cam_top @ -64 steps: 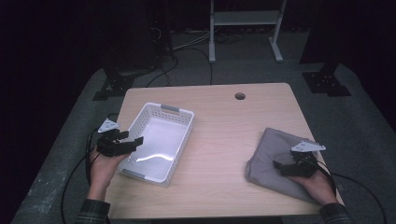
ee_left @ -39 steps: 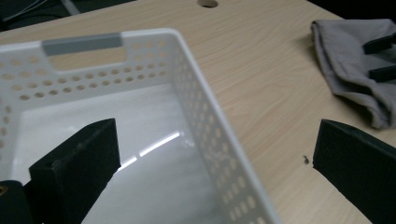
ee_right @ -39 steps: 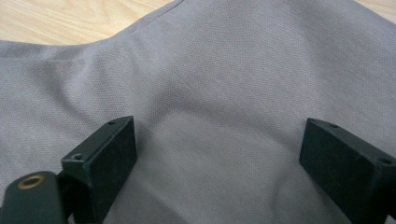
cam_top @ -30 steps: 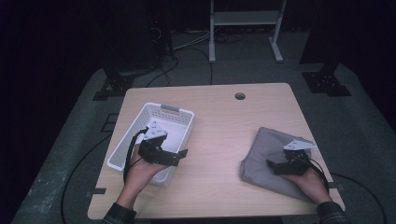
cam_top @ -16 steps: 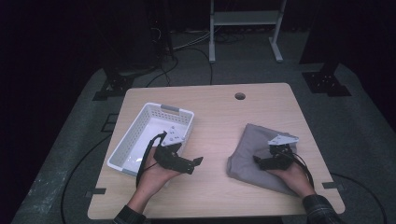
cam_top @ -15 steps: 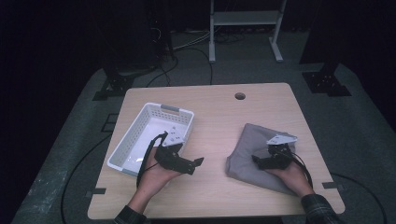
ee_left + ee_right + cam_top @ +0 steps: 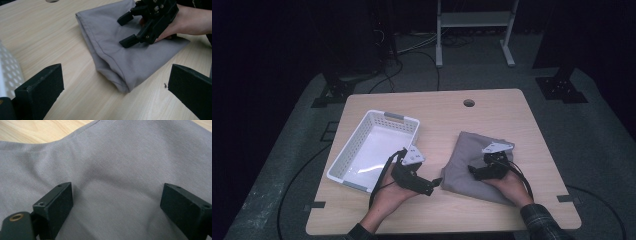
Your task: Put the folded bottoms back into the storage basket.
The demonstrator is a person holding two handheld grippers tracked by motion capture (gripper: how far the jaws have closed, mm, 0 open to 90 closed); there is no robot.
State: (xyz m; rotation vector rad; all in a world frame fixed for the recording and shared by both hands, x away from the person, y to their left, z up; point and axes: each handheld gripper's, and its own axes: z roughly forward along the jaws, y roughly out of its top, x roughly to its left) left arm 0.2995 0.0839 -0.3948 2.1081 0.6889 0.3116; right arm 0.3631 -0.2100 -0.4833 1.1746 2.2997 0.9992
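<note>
Nearer now — cloth (image 7: 472, 165) under right fingers (image 7: 475, 171)

Tabletop (image 7: 512, 120), wooden: one, with one round hole (image 7: 469, 103) near its far edge. On it: one white perforated basket (image 7: 357, 145), one folded grey cloth (image 7: 467, 155); hand-held grippers, two, the left hand-held gripper (image 7: 434, 184) and the right hand-held gripper (image 7: 473, 172), each with two black jaws, one grey three-cornered plate and one trailing cable. On the dim floor beyond: one white stand with two legs, two dark floor bases, and what appear to be several loose cables, number uncertain in the gloom.
</note>
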